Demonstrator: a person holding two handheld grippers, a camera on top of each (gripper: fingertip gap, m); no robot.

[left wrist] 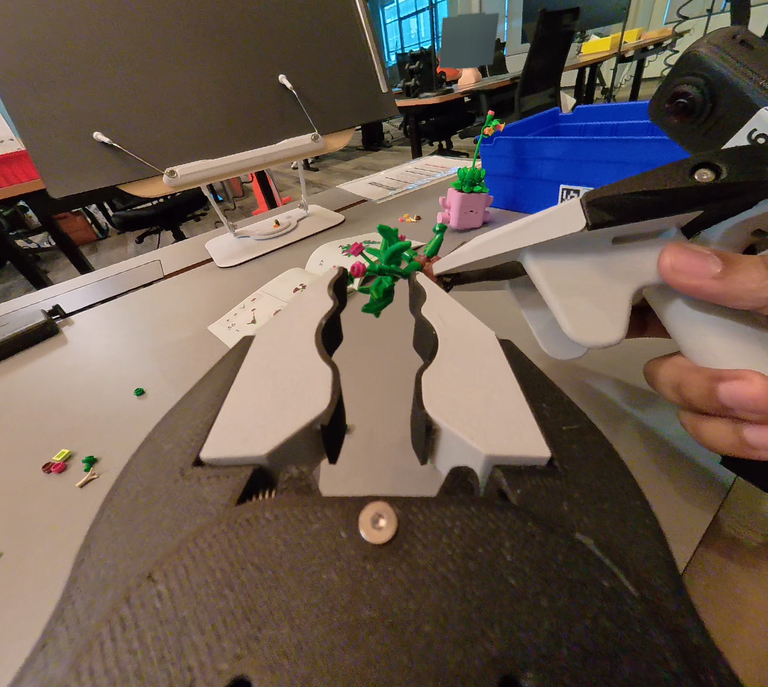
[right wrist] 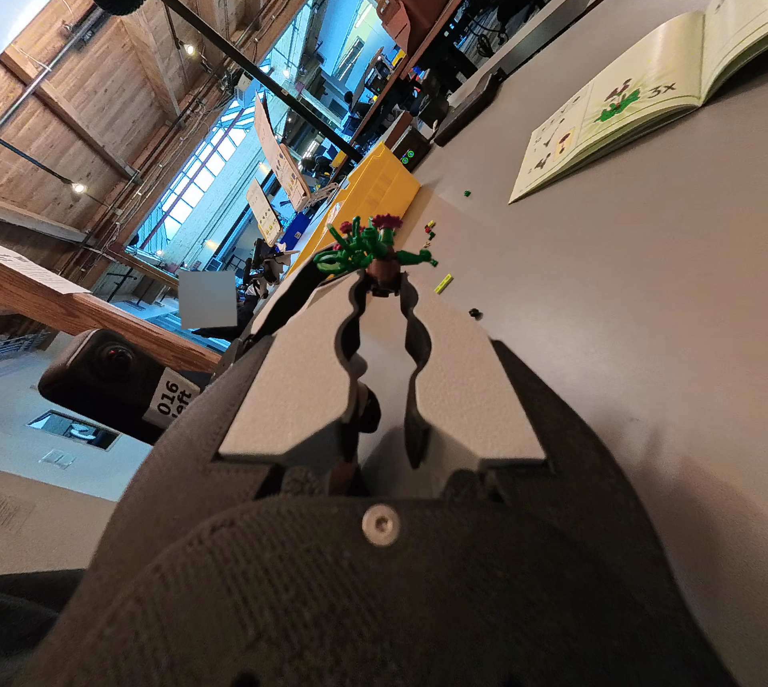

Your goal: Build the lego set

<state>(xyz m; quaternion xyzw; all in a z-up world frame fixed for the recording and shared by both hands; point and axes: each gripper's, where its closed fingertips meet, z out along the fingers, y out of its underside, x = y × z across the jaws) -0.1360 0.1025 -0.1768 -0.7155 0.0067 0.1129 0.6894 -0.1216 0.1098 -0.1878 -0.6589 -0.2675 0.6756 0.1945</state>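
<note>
A small lego plant with green leaves, magenta flowers and a brown base is held in the air between both grippers, just above the grey table. My right gripper is shut on the brown base; in the left wrist view it comes in from the right, held by a person's hand. My left gripper has its jaws narrowly apart around the green leaves and seems to grip them. In the right wrist view the left gripper sits at the plant's left side.
An open instruction booklet lies behind the plant. A pink lego pot with a plant and a blue bin stand at back right. A book stand holds a dark board. Loose pieces lie left; a yellow bin stands farther off. Both grippers' tips are close together, under 4 cm apart.
</note>
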